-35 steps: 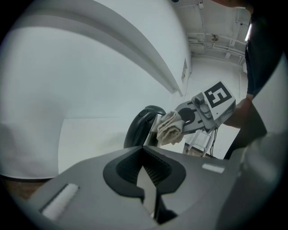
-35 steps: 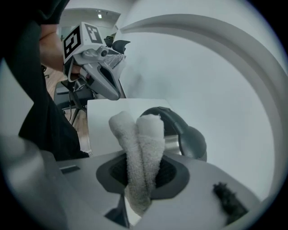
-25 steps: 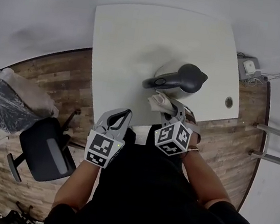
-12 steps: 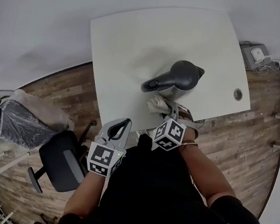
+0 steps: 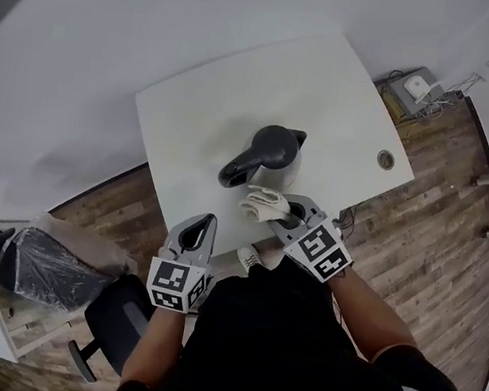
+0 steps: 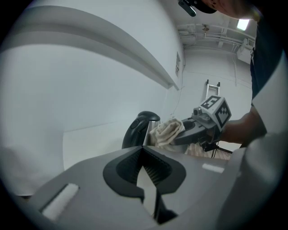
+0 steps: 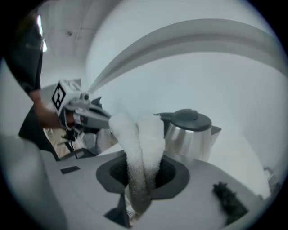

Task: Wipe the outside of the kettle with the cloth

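Observation:
A steel kettle (image 5: pixel 272 160) with a dark lid and handle stands near the front edge of the white table (image 5: pixel 202 112). It also shows in the left gripper view as the kettle (image 6: pixel 140 128) and in the right gripper view as the kettle (image 7: pixel 191 134). My right gripper (image 5: pixel 280 213) is shut on a folded white cloth (image 5: pixel 264 204), held just short of the kettle's near side. The cloth (image 7: pixel 137 155) rises out of the closed jaws. My left gripper (image 5: pixel 197 233) hangs shut and empty off the table's front edge, left of the right one.
A black office chair (image 5: pixel 113 330) and a plastic-wrapped chair (image 5: pixel 40 265) stand on the wood floor at the lower left. The table has a cable hole (image 5: pixel 386 159) at its right. A power box with cables (image 5: pixel 413 86) lies on the floor beyond.
The head view has swung, so the table and kettle sit more to the left and tilted. My right gripper with the cloth stays just before the kettle. The left gripper has dropped slightly lower.

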{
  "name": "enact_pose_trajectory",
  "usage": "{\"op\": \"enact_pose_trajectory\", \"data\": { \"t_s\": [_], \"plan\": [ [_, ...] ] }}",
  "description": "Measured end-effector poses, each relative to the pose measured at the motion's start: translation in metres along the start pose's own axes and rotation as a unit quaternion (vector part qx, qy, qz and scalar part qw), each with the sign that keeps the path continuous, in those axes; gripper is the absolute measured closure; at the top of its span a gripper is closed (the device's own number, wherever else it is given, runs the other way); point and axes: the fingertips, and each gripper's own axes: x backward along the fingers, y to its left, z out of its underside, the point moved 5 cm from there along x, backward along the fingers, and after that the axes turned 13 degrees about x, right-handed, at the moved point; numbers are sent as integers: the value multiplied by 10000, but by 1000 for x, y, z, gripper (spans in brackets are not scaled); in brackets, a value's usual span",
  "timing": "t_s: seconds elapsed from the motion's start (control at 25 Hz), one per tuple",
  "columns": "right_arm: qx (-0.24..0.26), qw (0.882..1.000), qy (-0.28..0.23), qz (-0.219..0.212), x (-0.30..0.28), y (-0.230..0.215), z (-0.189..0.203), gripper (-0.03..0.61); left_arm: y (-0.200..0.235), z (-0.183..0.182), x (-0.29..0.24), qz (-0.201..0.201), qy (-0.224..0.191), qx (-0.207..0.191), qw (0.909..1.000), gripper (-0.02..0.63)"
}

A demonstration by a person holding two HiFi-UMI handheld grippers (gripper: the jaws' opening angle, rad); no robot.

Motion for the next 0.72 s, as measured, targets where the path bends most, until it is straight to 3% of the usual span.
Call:
{"op": "enact_pose_trajectory", "data": {
  "t_s": [0.04, 0.12, 0.2, 0.32, 0.4, 0.56, 0.72],
  "plan": [
    [-621, 9973, -397, -12, 13, -8, -4, 485, -3, -3, 1, 25, -50, -53, 10000, 606],
    [-1843, 9757, -1181, -2, 36, -29, -8, 486, -8, -9, 4, 47, -145, -146, 9998, 606],
    [-2790, 9437, -1777, 54, 53, -51, -7, 485, -10, -13, 7, 41, -228, -174, 9996, 606],
    [-3822, 8939, -2343, -31, 65, -80, 0, 486, -10, -17, 10, -23, -298, -135, 9995, 606],
    [-4255, 8686, -2532, -197, 65, -94, 4, 486, -10, -18, 10, -82, -328, -88, 9994, 606],
    [-4394, 8581, -2637, -323, 63, -110, 11, 486, -17, -21, 8, -43, -384, -91, 9992, 606],
    [-4764, 8336, -2764, -430, 61, -122, 30, 485, -25, -23, -2, -15, -267, -125, 9996, 606]
  ]
}}
